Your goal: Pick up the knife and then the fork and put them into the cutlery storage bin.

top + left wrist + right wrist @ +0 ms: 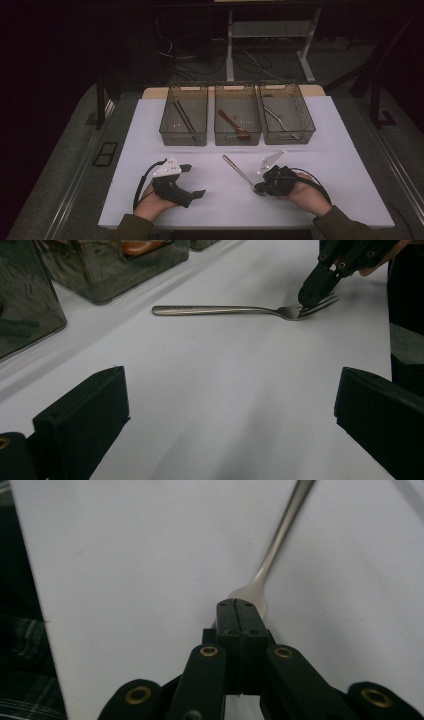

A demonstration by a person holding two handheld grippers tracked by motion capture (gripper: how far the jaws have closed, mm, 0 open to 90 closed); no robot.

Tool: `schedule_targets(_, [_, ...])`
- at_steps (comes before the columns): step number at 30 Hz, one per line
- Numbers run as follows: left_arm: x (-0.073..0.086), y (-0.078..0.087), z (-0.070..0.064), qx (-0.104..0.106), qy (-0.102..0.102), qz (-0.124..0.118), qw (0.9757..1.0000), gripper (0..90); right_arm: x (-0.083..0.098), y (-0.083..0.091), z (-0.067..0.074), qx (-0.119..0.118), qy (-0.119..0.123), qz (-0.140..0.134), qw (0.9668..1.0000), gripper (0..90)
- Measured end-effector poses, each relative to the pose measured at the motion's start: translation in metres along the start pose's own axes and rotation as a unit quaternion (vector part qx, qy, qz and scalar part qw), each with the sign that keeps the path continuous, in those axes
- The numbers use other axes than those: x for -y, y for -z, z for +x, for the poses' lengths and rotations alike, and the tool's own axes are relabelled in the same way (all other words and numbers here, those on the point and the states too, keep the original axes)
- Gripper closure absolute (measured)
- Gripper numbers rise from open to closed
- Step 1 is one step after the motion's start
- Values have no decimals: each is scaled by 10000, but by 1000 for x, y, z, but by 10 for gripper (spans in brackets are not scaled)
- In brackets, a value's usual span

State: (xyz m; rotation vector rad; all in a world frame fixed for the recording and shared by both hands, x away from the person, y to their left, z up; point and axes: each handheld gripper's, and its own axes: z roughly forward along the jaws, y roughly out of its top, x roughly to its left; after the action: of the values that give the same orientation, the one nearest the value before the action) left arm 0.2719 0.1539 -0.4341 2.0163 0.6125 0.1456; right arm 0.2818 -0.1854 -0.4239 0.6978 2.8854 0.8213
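A metal fork (pixel 237 170) lies flat on the white table, handle toward the bins, tines toward the person. My right gripper (pixel 260 189) is shut, its tips resting right at the tines. In the right gripper view the jaws are pressed together (pixel 236 605) over the fork's head (pixel 282 530); nothing shows between them. The left gripper view shows the fork (pixel 225 310) with the right gripper (pixel 312 292) on its tines. My left gripper (pixel 194 181) rests open at the front left, jaws wide apart (pixel 232 385) and nothing between them.
Three smoky clear bins stand in a row at the back: the left bin (pixel 183 135) holds dark chopsticks, the middle bin (pixel 237 137) a wooden spoon, the right bin (pixel 287 136) a metal utensil. The white table top (pixel 150 125) ends near the person's sleeves.
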Motion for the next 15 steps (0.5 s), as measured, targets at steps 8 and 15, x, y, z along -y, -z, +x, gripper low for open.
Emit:
schedule_targets(8, [0, 0, 0, 2, -11, 7, 10000, 1, 0, 0, -4, 56, 0, 26, 10000, 890])
schedule_targets(15, [0, -1, 0, -2, -4, 6, 10000, 1, -10, -2, -9, -21, -182, 31, 9998, 840])
